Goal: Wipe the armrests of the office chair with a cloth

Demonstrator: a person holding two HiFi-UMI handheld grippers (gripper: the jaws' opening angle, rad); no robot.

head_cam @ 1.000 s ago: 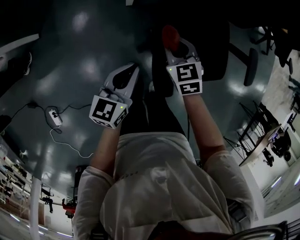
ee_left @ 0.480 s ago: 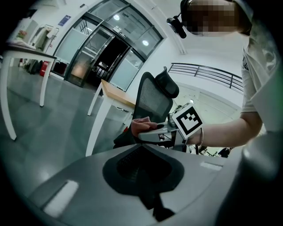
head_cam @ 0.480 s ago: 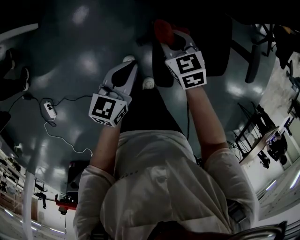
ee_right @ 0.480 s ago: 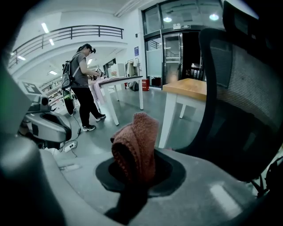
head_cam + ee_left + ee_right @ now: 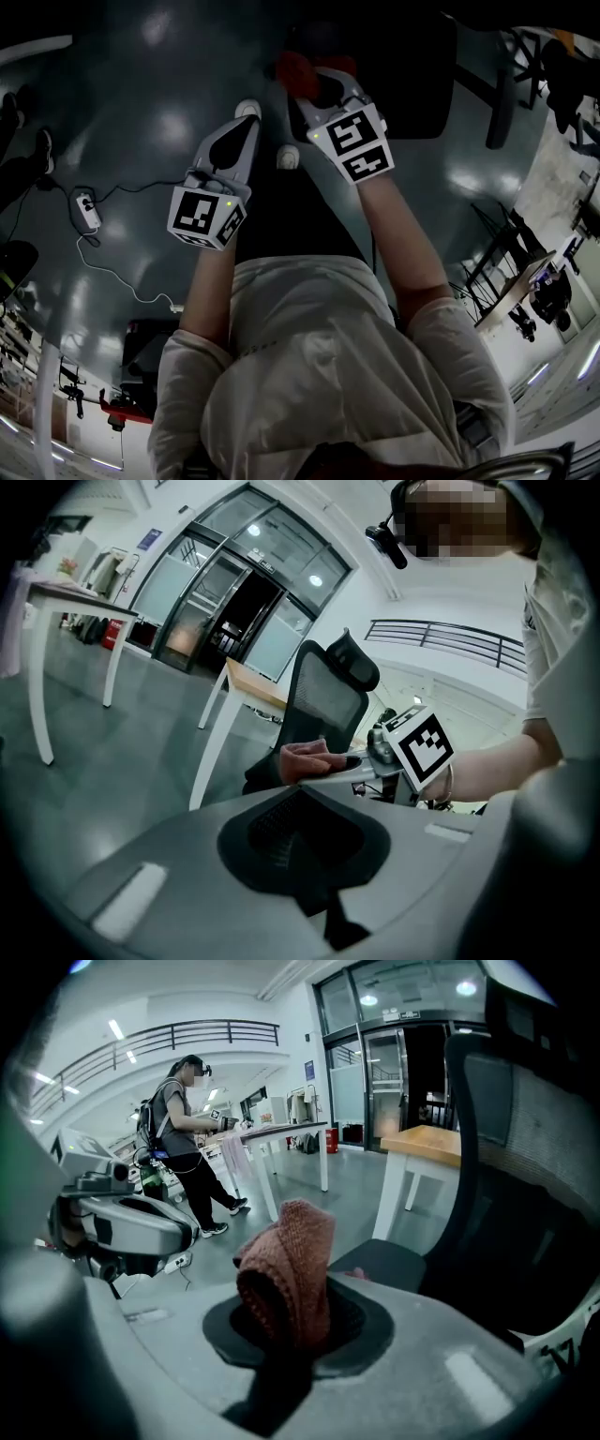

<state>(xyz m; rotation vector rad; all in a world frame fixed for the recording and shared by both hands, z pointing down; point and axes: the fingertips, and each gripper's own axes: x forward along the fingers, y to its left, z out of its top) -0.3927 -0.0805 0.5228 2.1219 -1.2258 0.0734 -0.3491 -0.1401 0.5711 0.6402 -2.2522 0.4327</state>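
Over last 1 s, right gripper (image 5: 314, 82) swung left with cloth (image 5: 292, 67) clamped in jaws — now close to chair (image 5: 412, 84), no armrest contact visible. Left gripper (image 5: 247, 117) clenched, empty, alongside — wiping seemingly not begun.

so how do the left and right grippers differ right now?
The right gripper clamps the cloth; the left gripper holds nothing. The right gripper reaches farther ahead, close to the chair; the left gripper sits back of it. Shared: both are shut.
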